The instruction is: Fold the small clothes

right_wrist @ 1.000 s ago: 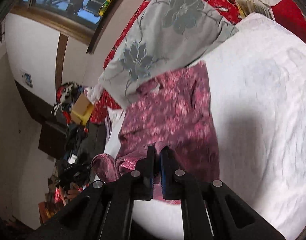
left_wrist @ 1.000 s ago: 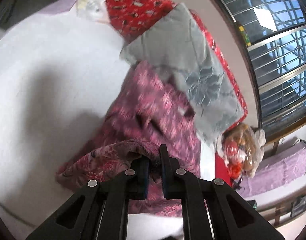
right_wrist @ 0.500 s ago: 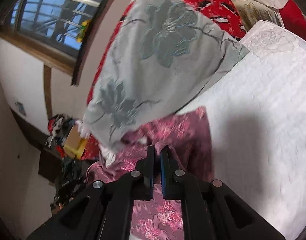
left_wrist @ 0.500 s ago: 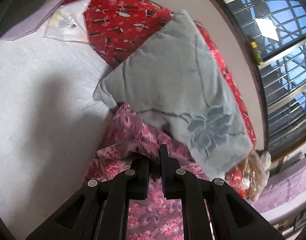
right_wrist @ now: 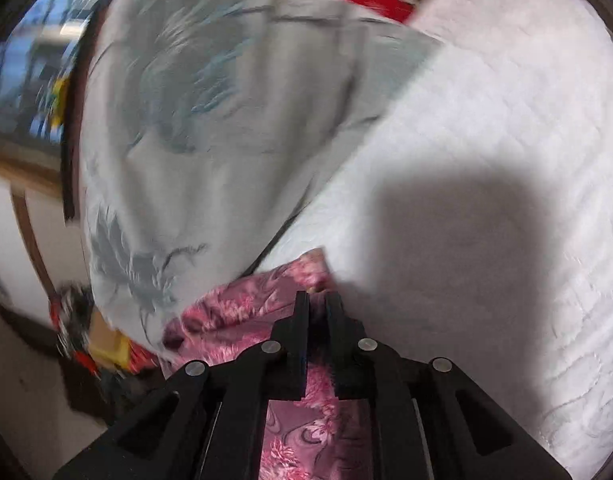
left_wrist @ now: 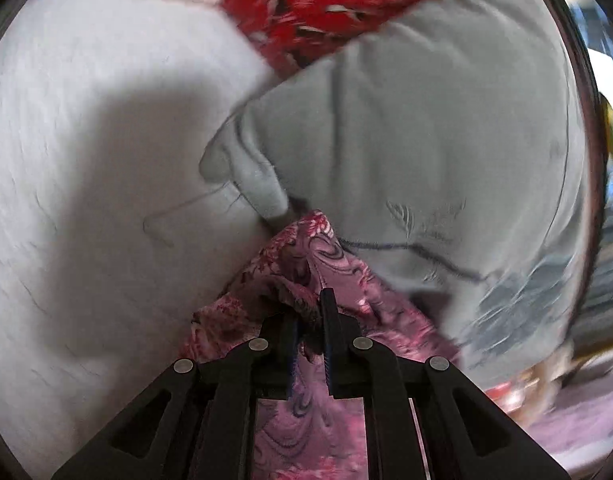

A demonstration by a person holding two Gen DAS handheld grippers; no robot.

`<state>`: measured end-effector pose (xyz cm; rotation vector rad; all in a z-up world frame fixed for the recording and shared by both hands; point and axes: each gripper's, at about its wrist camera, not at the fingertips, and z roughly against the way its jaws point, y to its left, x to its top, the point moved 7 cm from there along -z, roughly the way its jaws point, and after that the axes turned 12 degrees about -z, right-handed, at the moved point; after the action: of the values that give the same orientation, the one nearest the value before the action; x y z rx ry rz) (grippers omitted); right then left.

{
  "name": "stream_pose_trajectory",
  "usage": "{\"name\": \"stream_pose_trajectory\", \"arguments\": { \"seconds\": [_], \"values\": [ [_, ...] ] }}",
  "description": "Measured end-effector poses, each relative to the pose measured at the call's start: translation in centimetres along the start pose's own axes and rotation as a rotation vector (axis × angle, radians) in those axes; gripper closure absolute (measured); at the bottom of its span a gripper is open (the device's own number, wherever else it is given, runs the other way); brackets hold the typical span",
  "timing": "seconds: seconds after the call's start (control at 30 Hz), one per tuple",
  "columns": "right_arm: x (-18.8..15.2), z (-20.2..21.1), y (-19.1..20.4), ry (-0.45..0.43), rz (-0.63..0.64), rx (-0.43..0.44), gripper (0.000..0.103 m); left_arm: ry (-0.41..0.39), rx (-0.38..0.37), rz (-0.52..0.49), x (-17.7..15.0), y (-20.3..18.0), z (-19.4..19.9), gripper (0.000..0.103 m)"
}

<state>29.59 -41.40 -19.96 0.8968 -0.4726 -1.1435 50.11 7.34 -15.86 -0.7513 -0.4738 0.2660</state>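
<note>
A pink floral garment (left_wrist: 306,256) lies on the white bed, its far edge against a grey pillow. My left gripper (left_wrist: 310,308) is shut on a bunched edge of the garment, close above the bed. In the right wrist view the same garment (right_wrist: 250,300) shows below the pillow, and my right gripper (right_wrist: 317,304) is shut on its other edge near the far corner. Most of the garment is hidden under the grippers.
A grey flowered pillow (left_wrist: 446,140) (right_wrist: 210,120) lies right ahead of both grippers, touching the garment. A red patterned cover (left_wrist: 306,4) lies beyond it. The white quilted bed (left_wrist: 86,160) (right_wrist: 506,160) spreads to the sides. Window and clutter at the edges are blurred.
Both grippers have carried the garment's edge forward toward the grey pillow and lower to the bed. The pillow now fills much of both views. Both stay shut on the cloth.
</note>
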Motion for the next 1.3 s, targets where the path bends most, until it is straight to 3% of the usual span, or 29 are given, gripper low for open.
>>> {"name": "stream_pose_trajectory", "arguments": {
  "seconds": [0.1,0.13,0.17,0.2,0.23,0.27,0.33,0.4,0.47,0.53,0.6,0.63,0.67,0.77,0.83,0.93,1.0,1.07,1.13,1.2,1.3],
  "values": [
    [0.8,2.3,-0.3,-0.026,-0.098,0.096,0.091,-0.022,-0.156,0.118,0.8,0.3,1.4,0.092],
    [1.0,3.3,-0.1,-0.047,-0.090,0.112,0.086,-0.041,-0.183,0.132,1.0,0.3,2.1,0.089],
    [1.3,4.5,0.1,-0.077,-0.065,0.112,0.072,-0.075,-0.196,0.126,1.0,0.1,3.4,0.082],
    [1.4,5.1,0.2,-0.097,-0.044,0.096,0.064,-0.107,-0.170,0.102,0.9,-0.2,4.3,0.071],
    [1.4,5.7,0.2,-0.120,-0.014,0.058,0.055,-0.157,-0.089,0.044,0.3,-0.6,5.7,0.064],
    [1.3,5.9,0.2,-0.129,0.021,0.008,0.055,-0.172,-0.035,-0.001,-0.4,-0.9,6.5,0.054],
    [0.5,5.0,0.2,-0.097,0.060,-0.051,0.055,-0.176,0.085,-0.130,-3.0,-2.3,7.5,0.054],
    [-0.5,3.7,0.3,-0.069,0.086,-0.091,0.055,-0.176,0.155,-0.240,-6.5,-4.0,7.8,0.054],
    [-1.3,2.2,0.5,-0.085,0.136,-0.161,0.055,-0.140,0.219,-0.305,-9.8,-4.7,7.0,0.054],
    [-2.2,0.6,0.9,-0.067,0.176,-0.189,0.056,-0.126,0.235,-0.316,-11.7,-4.7,5.8,0.054],
    [-3.2,-0.8,1.6,-0.046,0.219,-0.211,0.063,-0.139,0.249,-0.318,-11.7,-4.3,5.4,0.054],
    [-3.5,-1.1,2.1,-0.047,0.249,-0.227,0.083,-0.133,0.257,-0.329,-11.4,-4.2,4.7,0.054],
    [-3.6,-1.3,2.8,-0.054,0.301,-0.251,0.096,-0.129,0.258,-0.332,-11.2,-3.9,4.6,0.054],
    [-3.8,0.1,5.1,-0.139,0.402,-0.230,0.098,-0.112,0.295,-0.357,-10.7,-3.3,3.8,0.052],
    [-3.2,0.3,4.6,-0.181,0.396,-0.277,0.098,-0.091,0.320,-0.386,-11.0,-2.6,3.5,0.050],
    [-3.0,-1.7,1.7,-0.081,0.351,-0.404,0.096,-0.081,0.306,-0.392,-10.9,-2.4,3.9,0.050],
    [-3.1,0.0,2.5,-0.137,0.352,-0.383,0.090,-0.063,0.303,-0.396,-10.6,-2.5,4.5,0.052],
    [-4.2,2.6,4.0,-0.195,0.375,-0.351,0.090,-0.098,0.302,-0.390,-10.0,-2.9,6.0,0.054],
    [-6.4,3.9,5.5,-0.171,0.426,-0.267,0.090,-0.122,0.326,-0.419,-9.9,-3.2,7.1,0.052],
    [-8.4,4.0,6.0,-0.129,0.483,-0.242,0.089,-0.094,0.355,-0.463,-10.2,-3.2,6.5,0.051],
    [-11.7,0.8,4.6,-0.013,0.541,-0.291,0.086,-0.031,0.414,-0.492,-11.3,-2.2,4.8,0.050]
  ]
}}
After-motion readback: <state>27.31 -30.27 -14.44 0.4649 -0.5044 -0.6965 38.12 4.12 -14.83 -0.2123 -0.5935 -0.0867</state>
